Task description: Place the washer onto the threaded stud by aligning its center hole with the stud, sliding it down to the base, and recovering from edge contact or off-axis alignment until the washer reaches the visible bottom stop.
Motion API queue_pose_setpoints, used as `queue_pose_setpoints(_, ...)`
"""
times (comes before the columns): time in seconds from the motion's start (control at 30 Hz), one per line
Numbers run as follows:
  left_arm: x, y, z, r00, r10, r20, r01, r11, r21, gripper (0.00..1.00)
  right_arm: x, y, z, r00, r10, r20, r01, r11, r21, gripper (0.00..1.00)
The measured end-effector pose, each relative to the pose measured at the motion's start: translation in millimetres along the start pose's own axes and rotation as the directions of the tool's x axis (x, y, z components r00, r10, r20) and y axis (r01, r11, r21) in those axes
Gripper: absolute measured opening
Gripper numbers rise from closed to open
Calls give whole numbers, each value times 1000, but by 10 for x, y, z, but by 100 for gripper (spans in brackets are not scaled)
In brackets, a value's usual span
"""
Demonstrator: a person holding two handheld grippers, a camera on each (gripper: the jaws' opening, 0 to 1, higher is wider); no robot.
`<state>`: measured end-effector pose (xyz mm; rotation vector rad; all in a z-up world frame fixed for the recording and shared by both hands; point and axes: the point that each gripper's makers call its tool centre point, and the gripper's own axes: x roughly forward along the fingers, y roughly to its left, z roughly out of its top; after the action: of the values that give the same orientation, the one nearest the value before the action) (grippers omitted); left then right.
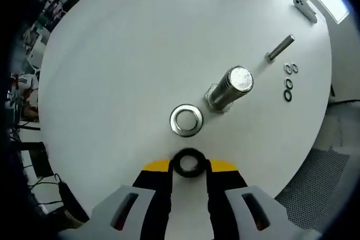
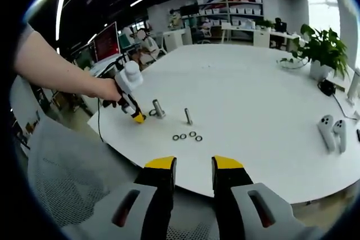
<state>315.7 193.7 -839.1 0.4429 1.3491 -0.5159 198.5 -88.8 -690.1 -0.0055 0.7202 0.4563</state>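
My left gripper [image 1: 188,164] is shut on a black washer [image 1: 188,152], held flat between the yellow-tipped jaws just above the white table [image 1: 112,71]. A larger silver washer [image 1: 187,133] lies on the table right ahead of it. Beyond and to the right stands the upright threaded stud [image 1: 230,87], apart from both washers. In the right gripper view, a hand holds the left gripper [image 2: 135,113] beside the same stud [image 2: 158,108]. My right gripper [image 2: 194,167] hangs open off the table's near edge with nothing between its jaws.
A second bolt [image 1: 279,48] [image 2: 188,116] and several small black washers [image 1: 289,81] [image 2: 187,136] sit past the stud. White controllers [image 2: 332,130] and a potted plant [image 2: 323,49] are on the right. A mesh chair [image 2: 67,178] stands below the table edge.
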Motion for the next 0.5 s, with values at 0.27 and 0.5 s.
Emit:
queue_pose_setpoints(0.27, -4, -3, 8, 1000, -11, 24, 10, 1000, 23, 21, 0, -6, 5, 1000, -3, 1, 3, 1000, -11, 26)
queue_pose_setpoints(0.5, -13, 20, 13, 1000, -8, 23, 7, 998, 65, 20, 3, -11, -6, 1000, -5, -5, 5, 1000, -7, 26)
